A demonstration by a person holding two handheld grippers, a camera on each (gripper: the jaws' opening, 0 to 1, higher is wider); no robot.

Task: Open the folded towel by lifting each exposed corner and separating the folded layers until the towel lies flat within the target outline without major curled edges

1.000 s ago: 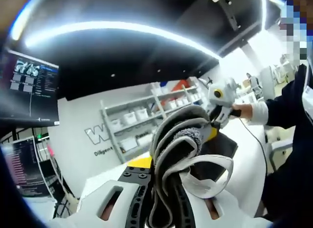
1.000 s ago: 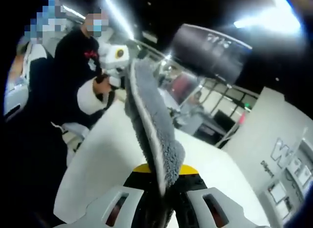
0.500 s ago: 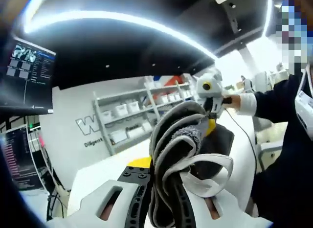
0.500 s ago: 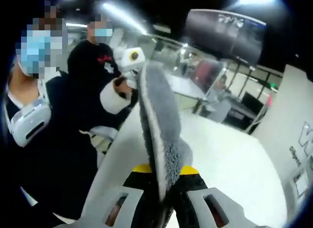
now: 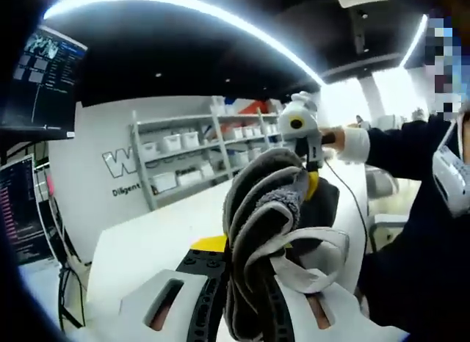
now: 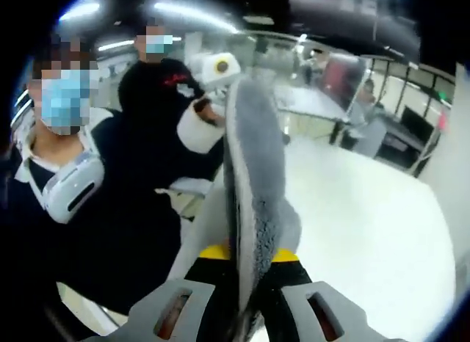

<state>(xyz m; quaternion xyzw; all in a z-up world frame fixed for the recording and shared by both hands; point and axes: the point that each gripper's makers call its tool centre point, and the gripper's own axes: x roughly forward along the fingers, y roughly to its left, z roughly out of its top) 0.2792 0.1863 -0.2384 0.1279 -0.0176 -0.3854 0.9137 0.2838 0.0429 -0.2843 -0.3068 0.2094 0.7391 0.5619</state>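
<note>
Left gripper view: left gripper [image 5: 246, 313] jaws pinch a bunched gray towel [image 5: 261, 224], folds and a white hem loop [image 5: 316, 257] spilling between them. Towel runs up and away to the right gripper [image 5: 305, 129], held by a white-cuffed hand [image 5: 339, 139] of a person in dark clothes [image 5: 418, 239]. Towel is off the white table [image 5: 147, 239], stretched in the air between both grippers. Behind: white wall with shelves of bins [image 5: 198, 151], monitors [image 5: 40, 81] at left.

Right gripper view: right gripper [image 6: 246, 313] jaws clamp the towel [image 6: 253, 188] edge-on, a gray band with a white stripe rising toward the left gripper [image 6: 218, 67], held by a hand at a white cuff [image 6: 197, 125]. White table [image 6: 367, 232] lies below and right. Two people in dark clothes stand at left.
</note>
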